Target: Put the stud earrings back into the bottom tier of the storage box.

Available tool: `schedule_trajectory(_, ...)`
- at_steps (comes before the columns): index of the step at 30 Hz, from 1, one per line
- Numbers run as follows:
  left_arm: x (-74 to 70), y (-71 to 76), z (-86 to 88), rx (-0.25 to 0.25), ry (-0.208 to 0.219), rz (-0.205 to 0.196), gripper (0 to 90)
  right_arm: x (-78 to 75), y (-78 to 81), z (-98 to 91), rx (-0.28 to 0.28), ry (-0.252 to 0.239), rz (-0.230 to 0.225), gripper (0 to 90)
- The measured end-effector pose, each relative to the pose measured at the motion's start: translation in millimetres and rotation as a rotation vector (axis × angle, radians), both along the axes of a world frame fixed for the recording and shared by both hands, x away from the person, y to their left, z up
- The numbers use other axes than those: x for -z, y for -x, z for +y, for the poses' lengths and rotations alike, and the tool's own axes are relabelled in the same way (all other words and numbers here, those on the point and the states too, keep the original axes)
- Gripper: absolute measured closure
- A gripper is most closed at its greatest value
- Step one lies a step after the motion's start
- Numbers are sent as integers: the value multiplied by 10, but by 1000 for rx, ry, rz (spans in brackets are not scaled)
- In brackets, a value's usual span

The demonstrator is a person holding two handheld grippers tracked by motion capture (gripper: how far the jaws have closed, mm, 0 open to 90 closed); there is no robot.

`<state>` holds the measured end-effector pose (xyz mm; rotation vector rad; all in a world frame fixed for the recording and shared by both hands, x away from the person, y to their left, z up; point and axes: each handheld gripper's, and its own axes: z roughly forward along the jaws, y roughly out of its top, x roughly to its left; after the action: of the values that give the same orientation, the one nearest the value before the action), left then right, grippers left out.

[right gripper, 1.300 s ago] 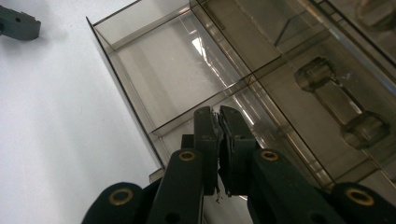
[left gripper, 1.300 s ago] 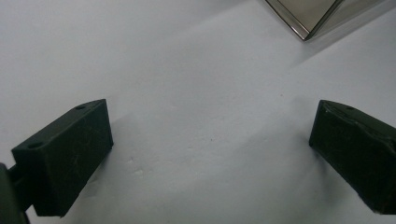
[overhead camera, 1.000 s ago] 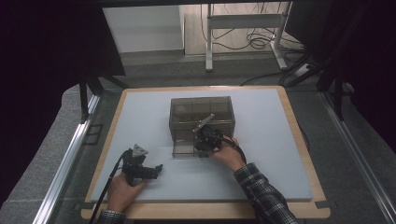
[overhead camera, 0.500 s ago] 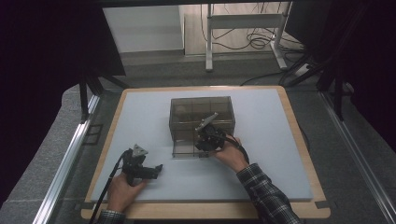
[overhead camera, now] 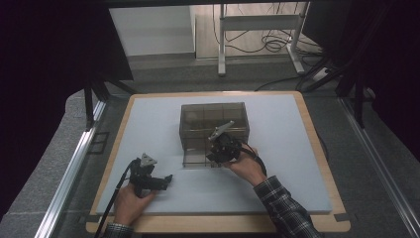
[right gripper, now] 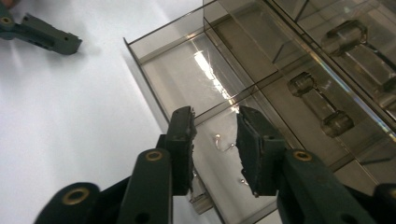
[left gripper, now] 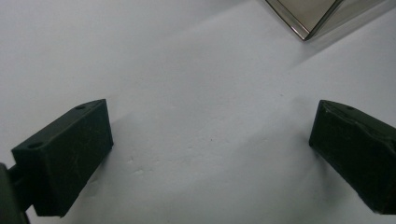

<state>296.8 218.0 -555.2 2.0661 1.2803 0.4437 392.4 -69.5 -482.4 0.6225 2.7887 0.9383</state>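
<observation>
Now we hold the right gripper (right gripper: 215, 135) over the pulled-out drawer (right gripper: 187, 74) of the smoky organizer box (overhead camera: 214, 126) at mid-table; its jaws have just been parting, empty, likely releasing something. Our left gripper (left gripper: 210, 154) rests open near left, clear.

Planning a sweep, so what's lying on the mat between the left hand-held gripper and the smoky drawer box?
Nothing: bare white mat between the left hand-held gripper and the box, in the high view.

Smoky clear drawer box (overhead camera: 214, 121), black tongs (overhead camera: 225, 148)
</observation>
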Motion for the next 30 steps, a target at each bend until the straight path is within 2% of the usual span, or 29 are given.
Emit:
schedule_trajectory(13, 1, -1, -2, -2, 2, -3, 0, -34, 157, -123, 6, -9, -30, 460)
schedule_trajectory(25, -2, -2, 3, 3, -4, -1, 0, -18, 285, -256, 9, -19, -31, 262)
schedule_trajectory(30, 1, -1, -2, -2, 1, -3, 0, -37, 342, -331, 19, -27, -42, 222)
